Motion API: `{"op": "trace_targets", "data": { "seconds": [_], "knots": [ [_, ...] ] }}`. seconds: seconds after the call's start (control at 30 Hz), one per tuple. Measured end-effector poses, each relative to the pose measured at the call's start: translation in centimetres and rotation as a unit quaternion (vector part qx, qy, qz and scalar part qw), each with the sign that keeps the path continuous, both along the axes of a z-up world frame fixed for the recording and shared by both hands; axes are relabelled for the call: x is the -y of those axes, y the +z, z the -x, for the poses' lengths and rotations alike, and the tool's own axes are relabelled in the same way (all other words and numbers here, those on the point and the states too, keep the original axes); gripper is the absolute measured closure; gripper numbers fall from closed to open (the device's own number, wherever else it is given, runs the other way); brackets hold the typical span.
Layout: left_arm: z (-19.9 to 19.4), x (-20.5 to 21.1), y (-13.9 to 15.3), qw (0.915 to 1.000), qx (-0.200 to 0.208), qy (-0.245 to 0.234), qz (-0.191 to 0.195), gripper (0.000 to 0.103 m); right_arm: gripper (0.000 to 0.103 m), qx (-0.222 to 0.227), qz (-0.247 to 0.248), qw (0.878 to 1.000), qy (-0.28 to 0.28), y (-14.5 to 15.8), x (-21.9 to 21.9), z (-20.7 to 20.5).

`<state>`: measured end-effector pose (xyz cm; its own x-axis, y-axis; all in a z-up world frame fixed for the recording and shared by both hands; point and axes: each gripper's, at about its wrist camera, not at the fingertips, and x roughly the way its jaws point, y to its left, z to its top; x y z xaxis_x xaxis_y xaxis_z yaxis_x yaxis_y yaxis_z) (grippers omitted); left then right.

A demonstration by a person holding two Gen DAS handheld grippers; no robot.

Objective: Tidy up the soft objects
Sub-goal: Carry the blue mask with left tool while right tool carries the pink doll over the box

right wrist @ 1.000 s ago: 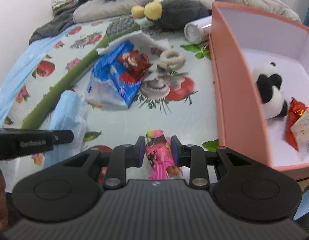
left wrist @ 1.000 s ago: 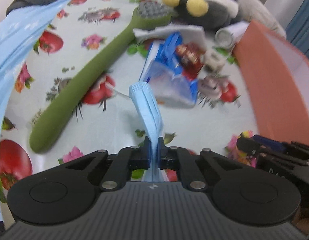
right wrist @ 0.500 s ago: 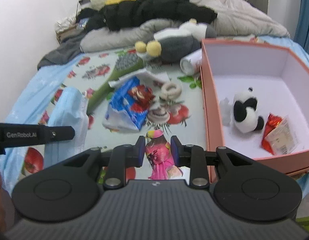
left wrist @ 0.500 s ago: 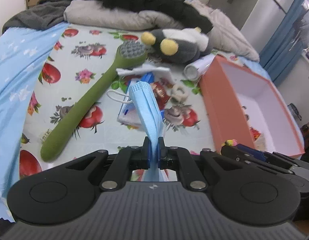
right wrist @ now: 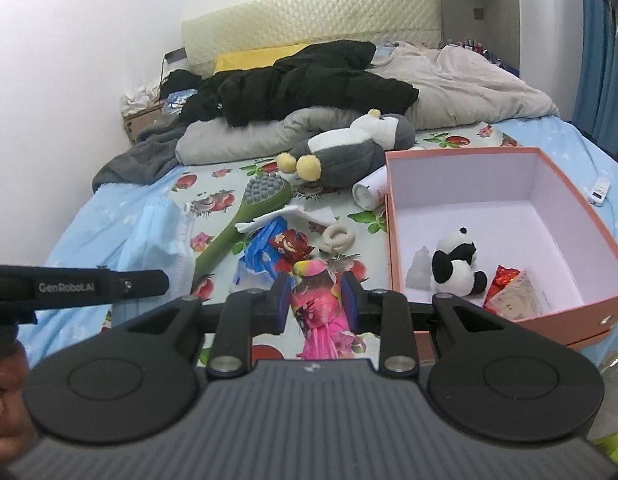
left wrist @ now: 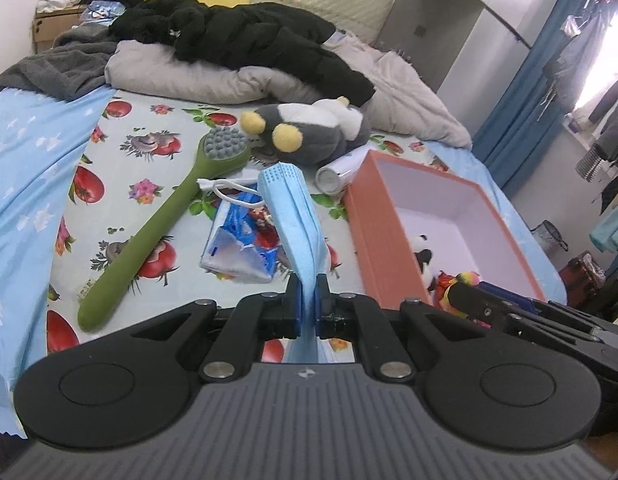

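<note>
My left gripper [left wrist: 308, 285] is shut on a folded light-blue face mask [left wrist: 293, 216] that stands up from its jaws, lifted above the bed. In the right wrist view the same mask [right wrist: 157, 236] hangs at the left beside the left gripper's finger. My right gripper [right wrist: 315, 285] is shut on a pink flowered soft toy [right wrist: 317, 308] with a yellow-green head. An open salmon box [right wrist: 389, 240] lies to the right, holding a panda plush [right wrist: 455, 260], a small white figure and a red packet. A grey penguin plush [left wrist: 305, 136] rests at the back.
On the fruit-print sheet [left wrist: 149, 160] lie a green long-handled brush [left wrist: 161, 224], a blue snack bag [left wrist: 245, 244], a beige ring [right wrist: 339, 236] and a white tube [right wrist: 367, 192]. Black and grey bedding [right wrist: 309, 76] is piled behind. A white remote [right wrist: 599, 192] lies right of the box.
Both grippers have risen and tilted up with the mask and the pink toy still held. The bed items have dropped lower and farther in view; the headboard and room now show.
</note>
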<state>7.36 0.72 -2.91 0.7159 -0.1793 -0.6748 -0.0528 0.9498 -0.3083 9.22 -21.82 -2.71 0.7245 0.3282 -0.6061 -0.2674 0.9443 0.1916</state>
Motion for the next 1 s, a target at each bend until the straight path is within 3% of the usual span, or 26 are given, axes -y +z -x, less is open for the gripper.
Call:
{"op": "trace_targets", "data": {
  "seconds": [0.3, 0.57, 1.0],
  "knots": [
    [1.5, 2.0, 1.2, 0.9995, 0.013, -0.021, 0.019, 0.096, 0.072, 0.012, -0.001, 1.0, -0.005, 1.2, 1.2, 1.7],
    [0.9, 4.9, 1.3, 0.9966, 0.011, -0.074, 0.034, 0.096, 0.072, 0.01, -0.001, 0.999, -0.04, 1.7, 3.5, 2.9],
    [-6.0, 10.7, 0.6, 0.9885, -0.003, -0.144, 0.046, 0.096, 0.072, -0.021, 0.0, 0.993, -0.118, 0.6, 9.0, -0.4]
  ]
}}
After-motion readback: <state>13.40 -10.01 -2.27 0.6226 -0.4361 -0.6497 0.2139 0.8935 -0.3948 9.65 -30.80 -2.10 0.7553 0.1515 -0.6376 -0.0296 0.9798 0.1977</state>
